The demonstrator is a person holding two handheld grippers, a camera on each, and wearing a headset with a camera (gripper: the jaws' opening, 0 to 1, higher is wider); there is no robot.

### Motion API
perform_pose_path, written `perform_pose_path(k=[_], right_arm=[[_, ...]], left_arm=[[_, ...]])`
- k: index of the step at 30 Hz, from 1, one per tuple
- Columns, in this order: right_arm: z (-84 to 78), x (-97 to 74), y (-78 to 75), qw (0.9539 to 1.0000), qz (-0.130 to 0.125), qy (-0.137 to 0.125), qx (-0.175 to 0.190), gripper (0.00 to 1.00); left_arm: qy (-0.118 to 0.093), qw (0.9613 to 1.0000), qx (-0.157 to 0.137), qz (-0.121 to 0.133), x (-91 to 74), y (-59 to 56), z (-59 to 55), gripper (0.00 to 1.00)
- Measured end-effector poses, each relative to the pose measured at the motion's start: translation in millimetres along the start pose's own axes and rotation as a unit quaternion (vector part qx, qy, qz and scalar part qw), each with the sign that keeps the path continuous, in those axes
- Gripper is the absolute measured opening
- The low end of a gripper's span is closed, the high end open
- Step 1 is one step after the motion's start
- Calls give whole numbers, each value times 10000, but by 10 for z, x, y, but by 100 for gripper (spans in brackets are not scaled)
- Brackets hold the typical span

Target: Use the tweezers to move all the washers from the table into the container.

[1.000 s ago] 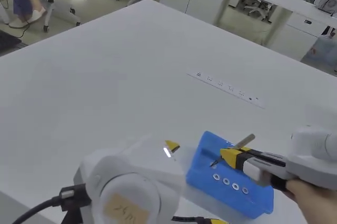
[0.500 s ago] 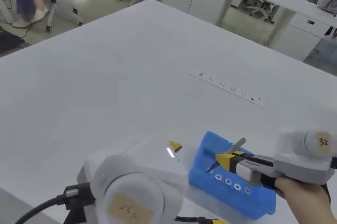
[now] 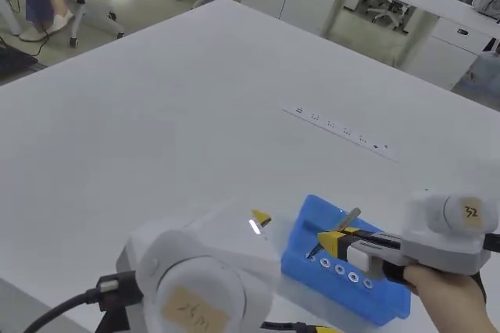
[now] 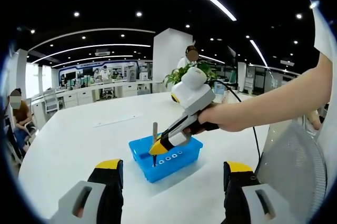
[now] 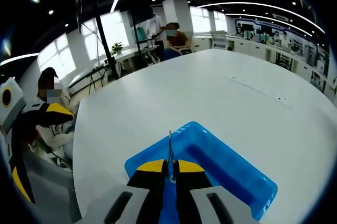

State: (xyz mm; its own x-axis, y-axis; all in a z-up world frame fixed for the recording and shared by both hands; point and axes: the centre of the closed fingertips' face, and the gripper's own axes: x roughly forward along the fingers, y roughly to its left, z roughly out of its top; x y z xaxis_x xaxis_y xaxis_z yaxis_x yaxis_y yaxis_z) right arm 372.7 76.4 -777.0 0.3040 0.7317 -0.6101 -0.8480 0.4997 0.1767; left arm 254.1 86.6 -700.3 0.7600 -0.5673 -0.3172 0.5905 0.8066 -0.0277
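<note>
A broad white table takes up most of the head view, its far corner near the top centre of the frame and its smooth, matte top running down to the bottom edge. A long, thin socket strip is set flush into the surface right of centre, slanting down toward the right. A shallow blue rectangular container rests flat on the tabletop in the lower right of the head view; it sits at the centre of the left gripper view and in the lower middle of the right gripper view.
</note>
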Motion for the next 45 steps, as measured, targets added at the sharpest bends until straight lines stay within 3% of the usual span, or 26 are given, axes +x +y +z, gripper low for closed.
perform_pose_path(k=[4,10,16,21,25,26,27,32,41,44,45], right_arm=[[7,-22,-12,10000,-34,-30,-4,3],[105,-168,58,9996,-54,-286,-7,3],[170,-439,173,9985,-60,-547,4,3],[159,-736,299,9966,-101,-813,46,3],[39,-1000,345,9963,-177,-842,-64,3],[-15,-1078,349,9962,-176,-844,-90,3],[-53,-1120,362,9963,-165,-833,-116,3],[-345,-1306,420,9975,-125,-614,-321,3],[-702,-1366,497,9977,69,-297,-613,3],[-796,-1347,538,9971,156,-181,-721,3],[-828,-1336,561,9969,197,-134,-744,3]], left_arm=[[8,10000,4,-4,-2,-1,-4,79],[11,10000,3,-16,-2,-8,-5,79],[14,9999,-75,-113,12,-56,-1,76],[6,9995,-18,-307,15,-145,11,68],[94,9990,11,-431,30,-197,-17,64],[101,9987,-17,-508,33,-224,-21,60],[199,9970,-89,-746,41,-301,-59,55],[407,9943,112,-982,67,-426,-123,39],[660,9904,169,-1207,87,-530,-207,36],[698,9904,308,-1151,93,-519,-217,38],[743,9891,301,-1233,86,-545,-228,34]])
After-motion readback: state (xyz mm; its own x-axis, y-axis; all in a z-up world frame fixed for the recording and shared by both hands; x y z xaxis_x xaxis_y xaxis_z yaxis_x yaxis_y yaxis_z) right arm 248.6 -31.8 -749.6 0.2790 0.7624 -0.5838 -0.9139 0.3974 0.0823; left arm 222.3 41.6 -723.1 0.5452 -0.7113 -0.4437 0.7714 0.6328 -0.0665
